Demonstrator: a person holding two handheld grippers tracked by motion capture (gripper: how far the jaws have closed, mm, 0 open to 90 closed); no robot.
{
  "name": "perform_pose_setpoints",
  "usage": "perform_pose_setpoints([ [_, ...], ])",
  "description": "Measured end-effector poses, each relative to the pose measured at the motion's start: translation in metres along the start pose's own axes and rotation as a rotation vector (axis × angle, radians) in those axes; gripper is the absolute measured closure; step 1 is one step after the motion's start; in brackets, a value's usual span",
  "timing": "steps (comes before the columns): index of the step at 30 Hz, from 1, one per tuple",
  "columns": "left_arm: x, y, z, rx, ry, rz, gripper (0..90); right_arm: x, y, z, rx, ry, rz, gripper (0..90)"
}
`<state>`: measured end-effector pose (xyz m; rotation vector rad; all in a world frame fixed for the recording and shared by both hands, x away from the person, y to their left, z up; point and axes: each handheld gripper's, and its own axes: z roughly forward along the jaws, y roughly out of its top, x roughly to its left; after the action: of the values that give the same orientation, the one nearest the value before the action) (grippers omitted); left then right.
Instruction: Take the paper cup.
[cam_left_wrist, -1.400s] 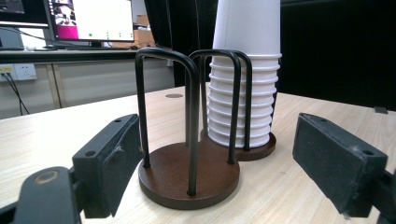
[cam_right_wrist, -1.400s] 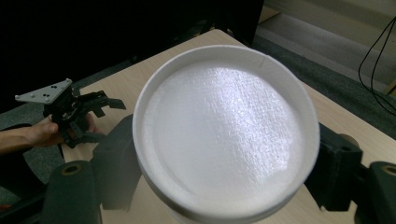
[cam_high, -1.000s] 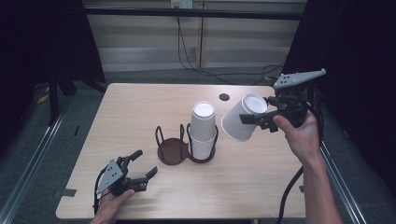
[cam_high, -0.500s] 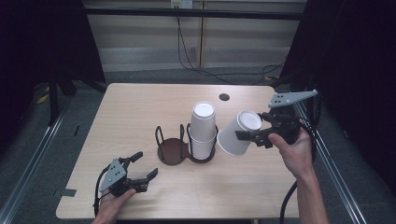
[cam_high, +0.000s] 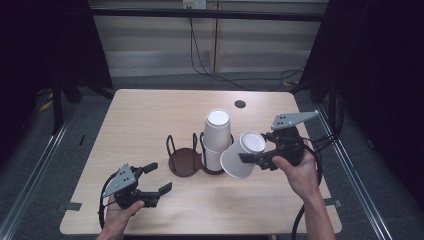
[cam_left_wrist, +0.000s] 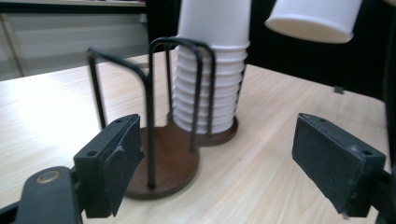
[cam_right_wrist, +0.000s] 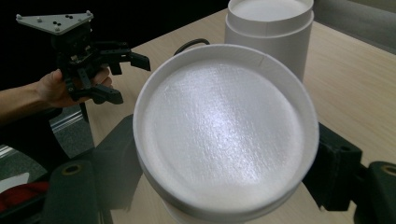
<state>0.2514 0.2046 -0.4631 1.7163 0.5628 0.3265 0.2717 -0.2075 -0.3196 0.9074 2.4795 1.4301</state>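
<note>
A stack of upside-down white cups (cam_high: 217, 139) stands in the right ring of a dark wire cup holder (cam_high: 182, 161), whose left ring is bare. My right gripper (cam_high: 256, 151) is shut on one white cup (cam_high: 239, 160), tilted just right of the stack with its mouth down-left. The right gripper view has this cup's base (cam_right_wrist: 224, 135) between the jaws, with the stack (cam_right_wrist: 268, 28) behind. My left gripper (cam_high: 154, 178) is open near the table's front left. Its jaws have just been opening with nothing between them, and they face the holder (cam_left_wrist: 163, 158) and stack (cam_left_wrist: 210, 70).
The light wooden table (cam_high: 150, 115) has a small dark round spot (cam_high: 240, 104) behind the stack. Its front edge lies close under both hands. Dark floor and metal rails flank it left and right.
My right gripper has come down and to the left with the cup, closer to the stack. The left gripper has lifted a little off the table and its jaws stand wider.
</note>
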Motion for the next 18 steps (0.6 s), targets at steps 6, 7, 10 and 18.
perform_pose_setpoints([
  [6, -0.009, 0.011, 0.009, 0.005, -0.062, 0.017, 16.1, 0.003, -0.006, 0.013, -0.013, 0.038, 0.002, 24.6],
  [7, -0.012, 0.013, 0.011, 0.002, -0.075, 0.014, 16.1, 0.004, -0.006, 0.015, -0.014, 0.043, 0.001, 24.6],
  [10, -0.016, 0.018, 0.016, 0.002, -0.101, 0.032, 16.1, 0.007, -0.008, 0.022, -0.012, 0.059, -0.002, 24.6],
  [18, -0.024, 0.031, 0.028, -0.003, -0.219, 0.047, 15.8, 0.014, -0.015, 0.04, -0.006, 0.105, -0.009, 24.8],
])
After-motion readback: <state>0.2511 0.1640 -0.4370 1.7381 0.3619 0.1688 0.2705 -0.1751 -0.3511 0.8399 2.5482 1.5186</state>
